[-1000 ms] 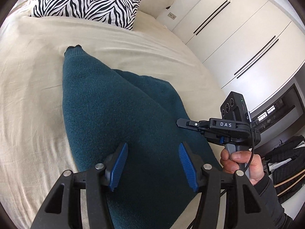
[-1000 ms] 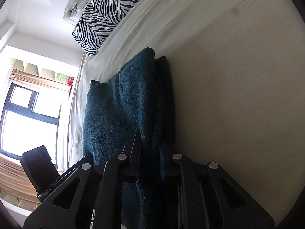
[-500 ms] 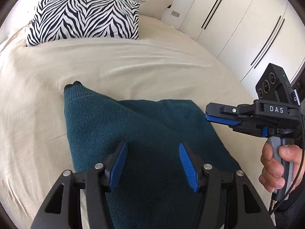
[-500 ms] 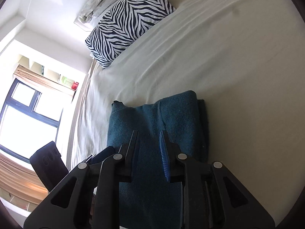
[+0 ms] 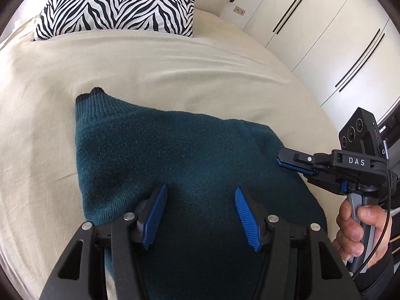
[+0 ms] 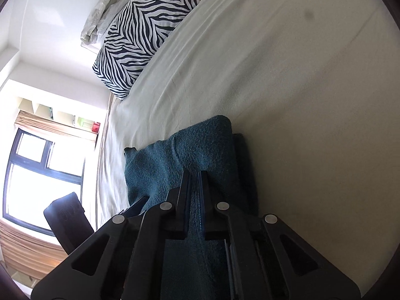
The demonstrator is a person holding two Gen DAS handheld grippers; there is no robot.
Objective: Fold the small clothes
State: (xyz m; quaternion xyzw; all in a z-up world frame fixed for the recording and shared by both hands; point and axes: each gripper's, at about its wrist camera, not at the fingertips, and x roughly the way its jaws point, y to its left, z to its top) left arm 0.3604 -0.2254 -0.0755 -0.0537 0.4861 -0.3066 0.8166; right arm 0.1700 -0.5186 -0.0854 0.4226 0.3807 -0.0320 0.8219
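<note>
A dark teal knit sweater (image 5: 180, 155) lies folded on the cream bed sheet (image 5: 155, 65), its ribbed cuff (image 5: 92, 100) pointing toward the pillow. My left gripper (image 5: 200, 188) hovers open just over the sweater's near part, blue pads (image 5: 155, 215) wide apart with nothing pinched. My right gripper (image 5: 278, 160) comes in from the right, held by a hand (image 5: 355, 227). In the right wrist view its jaws (image 6: 193, 172) are closing tight, with a raised fold of the sweater (image 6: 160, 165) pinched at their tips near its right edge.
A zebra-print pillow (image 5: 117, 2) lies at the head of the bed with a crumpled pale sheet (image 6: 105, 15) behind it. White wardrobe doors (image 5: 325, 30) stand to the right of the bed. A window (image 6: 37, 175) lies beyond the far side.
The sweater has gone from a lifted, draped shape to lying flat and wide. The right gripper let go, drew back to the right edge, then shut again. The left gripper stayed open.
</note>
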